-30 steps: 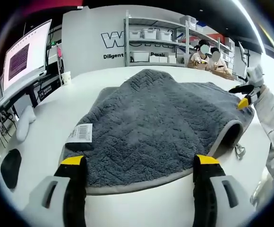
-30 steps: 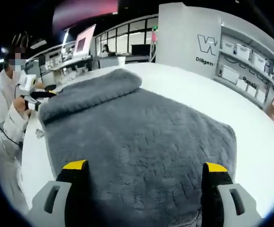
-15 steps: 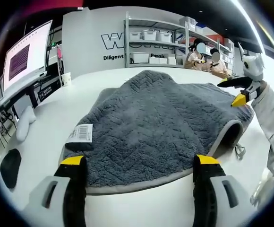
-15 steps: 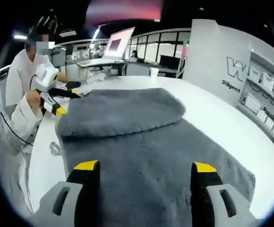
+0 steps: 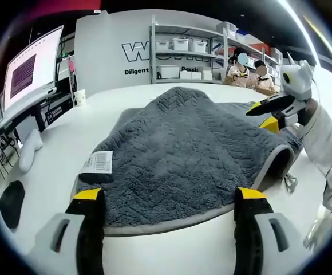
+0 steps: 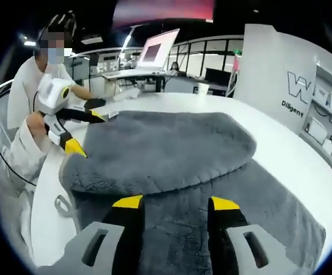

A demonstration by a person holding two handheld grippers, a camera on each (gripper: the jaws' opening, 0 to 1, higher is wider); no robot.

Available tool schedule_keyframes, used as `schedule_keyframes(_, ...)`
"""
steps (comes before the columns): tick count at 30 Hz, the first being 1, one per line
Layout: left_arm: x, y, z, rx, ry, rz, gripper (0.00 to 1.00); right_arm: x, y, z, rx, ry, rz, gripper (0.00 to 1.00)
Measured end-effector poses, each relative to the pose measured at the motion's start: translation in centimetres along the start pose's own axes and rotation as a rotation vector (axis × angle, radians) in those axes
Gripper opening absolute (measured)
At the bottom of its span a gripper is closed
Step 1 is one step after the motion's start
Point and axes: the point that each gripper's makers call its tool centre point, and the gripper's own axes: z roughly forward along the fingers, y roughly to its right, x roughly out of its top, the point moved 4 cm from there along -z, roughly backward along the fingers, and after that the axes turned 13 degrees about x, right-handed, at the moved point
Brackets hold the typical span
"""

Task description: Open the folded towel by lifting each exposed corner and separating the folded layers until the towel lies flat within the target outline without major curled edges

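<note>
Left gripper (image 5: 169, 197): black jaws with yellow tips, spread wide apart, held just short of the towel's near hem, clamping nothing. Right gripper (image 6: 173, 204): jaws standing a narrow gap apart over the lower layer, nothing between them; the same tool appeared at the far right of the left gripper view (image 5: 269, 114), above the towel's right edge.

Towel (image 5: 189, 149): dark grey, chevron-textured pile, pale grey hem, lying on the white table (image 5: 57, 149). Still folded: in the right gripper view an upper layer (image 6: 166, 149) lay doubled over the lower one, its rounded fold edge running just beyond the jaw tips. Right-hand edge in the left gripper view curled up into an open loop. White barcode label (image 5: 97, 161) at the towel's left edge. A small metal clip (image 5: 290, 183) lay on the table beside the curled edge.

Surroundings: bare white tabletop open to the left of and beyond the towel; a paper cup (image 5: 80, 94) stood well apart at the far left; shelving (image 5: 186, 54) beyond the table.
</note>
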Motion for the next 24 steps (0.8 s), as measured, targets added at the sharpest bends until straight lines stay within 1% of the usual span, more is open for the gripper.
schedule_keyframes(1,0.0,0.0,0.0,0.0,0.002,0.0,0.93,0.0,0.1,0.0,-0.003,0.004,0.005,0.28)
schedule_keyframes(3,0.0,0.0,0.0,-0.001,0.005,-0.001,0.93,-0.1,0.2,0.3,-0.003,0.015,0.018,0.23)
schedule_keyframes(6,0.0,0.1,0.0,-0.001,0.005,-0.001,0.93,-0.8,0.4,0.8,-0.007,-0.014,0.033,0.19)
schedule_keyframes(9,0.0,0.1,0.0,-0.001,0.005,-0.001,0.93,-1.3,0.5,1.0,-0.022,-0.042,0.023,0.13)
schedule_keyframes(11,0.0,0.1,0.0,-0.001,0.005,-0.001,0.93,-1.3,0.6,1.0,-0.012,-0.038,0.027,0.09)
schedule_keyframes(13,0.0,0.1,0.0,-0.001,0.006,-0.002,0.93,-1.3,0.5,1.1,0.0,-0.027,0.029,0.01)
schedule_keyframes(15,0.0,0.1,0.0,-0.001,0.006,-0.002,0.93,-1.4,0.6,1.1,-0.02,-0.038,-0.003,0.0)
schedule_keyframes(16,0.0,0.1,0.0,-0.001,0.007,-0.002,0.93,-1.4,0.6,1.0,-0.019,-0.047,-0.002,0.0)
schedule_keyframes(21,0.0,0.1,0.0,0.0,0.008,-0.002,0.93,-1.3,0.6,0.6,-0.018,-0.038,0.009,0.0)
schedule_keyframes(24,0.0,0.1,0.0,0.0,0.007,-0.002,0.93,-1.3,0.8,0.7,-0.024,-0.036,0.02,0.0)
